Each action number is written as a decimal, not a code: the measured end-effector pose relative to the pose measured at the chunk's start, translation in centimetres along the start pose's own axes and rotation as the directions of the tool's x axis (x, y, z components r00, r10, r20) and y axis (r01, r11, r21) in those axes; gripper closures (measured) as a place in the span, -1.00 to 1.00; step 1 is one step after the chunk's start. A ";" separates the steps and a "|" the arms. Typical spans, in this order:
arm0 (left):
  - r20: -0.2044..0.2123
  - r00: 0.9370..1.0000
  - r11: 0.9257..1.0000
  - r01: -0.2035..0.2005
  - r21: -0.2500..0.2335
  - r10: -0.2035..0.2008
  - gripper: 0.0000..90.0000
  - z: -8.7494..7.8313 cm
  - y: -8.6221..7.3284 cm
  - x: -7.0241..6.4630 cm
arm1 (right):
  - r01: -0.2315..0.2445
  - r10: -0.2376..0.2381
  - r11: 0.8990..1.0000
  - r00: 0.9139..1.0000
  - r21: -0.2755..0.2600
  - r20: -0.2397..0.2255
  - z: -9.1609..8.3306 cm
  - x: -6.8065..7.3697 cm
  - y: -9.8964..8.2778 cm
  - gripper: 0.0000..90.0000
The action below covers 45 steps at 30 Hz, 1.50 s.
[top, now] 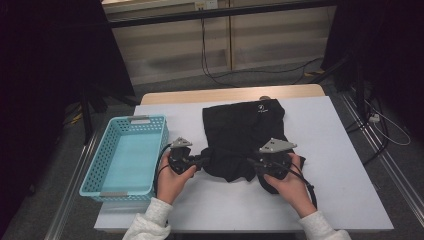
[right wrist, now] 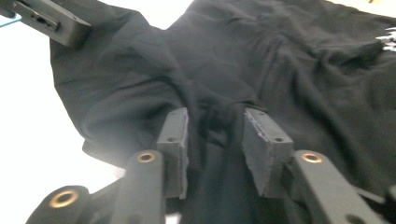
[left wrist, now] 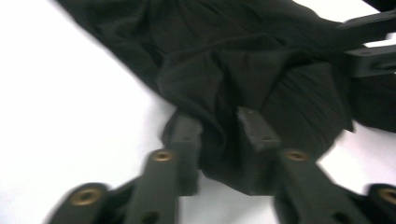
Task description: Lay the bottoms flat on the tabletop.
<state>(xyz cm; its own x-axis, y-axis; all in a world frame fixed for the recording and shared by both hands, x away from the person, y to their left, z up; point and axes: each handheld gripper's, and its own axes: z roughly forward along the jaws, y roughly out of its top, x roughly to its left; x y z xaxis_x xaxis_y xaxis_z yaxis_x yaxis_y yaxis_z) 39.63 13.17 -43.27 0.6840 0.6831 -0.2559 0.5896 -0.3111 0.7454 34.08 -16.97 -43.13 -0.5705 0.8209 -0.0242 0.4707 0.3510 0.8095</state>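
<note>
Garment: one black garment (top: 243,131) lies in the middle of the white table (top: 345,165), folded, its near edge bunched between the two grippers and its far edge close to the table's back edge.
Open room: bare white table to the right of the cloth and along the near edge in front of the hands; the left side is narrower.
Basket: one light blue basket (top: 102,175), at the table's left edge, just beside the left hand.
Count: one garment, one basket, two grippers.
Left gripper (left wrist: 219,133): at the cloth's near left corner; jaws partly apart, a fold of black cloth lying loose between them.
Right gripper (right wrist: 215,133): at the near right corner; jaws partly apart, cloth bunched in the gap, pads not pinching it.
</note>
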 end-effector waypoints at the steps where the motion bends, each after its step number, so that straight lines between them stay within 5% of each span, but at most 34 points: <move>1: -0.006 1.000 1.000 0.000 -0.006 0.000 0.43 -0.1 0.1 0.0 | -0.006 0.006 1.000 1.000 0.000 0.007 -0.3 -0.3 -0.1 0.21; 5: -0.021 1.000 1.000 -0.011 -0.026 0.011 0.08 -0.1 0.4 -0.4 | -0.042 0.041 0.999 0.999 0.003 0.031 -2.0 -1.7 -0.9 0.15; 10: -0.009 0.999 0.999 -0.045 0.007 0.045 -0.16 0.7 0.5 -1.1 | -0.098 0.099 0.995 0.990 -0.016 0.100 -4.2 -4.0 -2.1 0.15; 21: -0.006 0.997 0.997 -0.071 0.023 0.072 -0.28 1.6 0.8 -1.6 | -0.235 0.224 0.972 0.944 0.016 0.242 -4.3 -8.0 -5.6 0.15; 25: 0.000 0.997 0.997 -0.073 0.026 0.073 -0.27 1.8 0.9 -1.5 | -0.218 0.191 0.972 0.952 0.091 0.239 -3.5 -8.1 -6.2 0.33; 29: 0.003 0.997 0.997 -0.074 0.023 0.074 -0.27 1.6 1.0 -1.6 | -0.209 0.186 0.973 0.962 0.101 0.200 -3.4 -8.1 -6.5 0.94; 41: 0.027 0.995 0.996 -0.092 0.012 0.091 -0.27 1.9 1.5 -2.3 | -0.234 0.206 0.966 0.953 0.107 0.221 -7.2 -8.0 -7.9 0.94; 45: 0.025 0.996 0.996 -0.091 0.018 0.091 -0.27 2.1 1.5 -2.4 | -0.238 0.213 0.967 0.953 0.096 0.215 -7.8 -8.2 -8.3 0.66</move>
<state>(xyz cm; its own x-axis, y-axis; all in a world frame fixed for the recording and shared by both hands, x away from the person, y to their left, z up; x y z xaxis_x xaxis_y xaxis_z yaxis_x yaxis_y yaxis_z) 39.74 9.71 -42.85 0.7450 0.6356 -0.2023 0.5324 -0.3839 0.7545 29.55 -30.11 -45.09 -0.2986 0.9541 0.0230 0.6551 0.1874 0.7319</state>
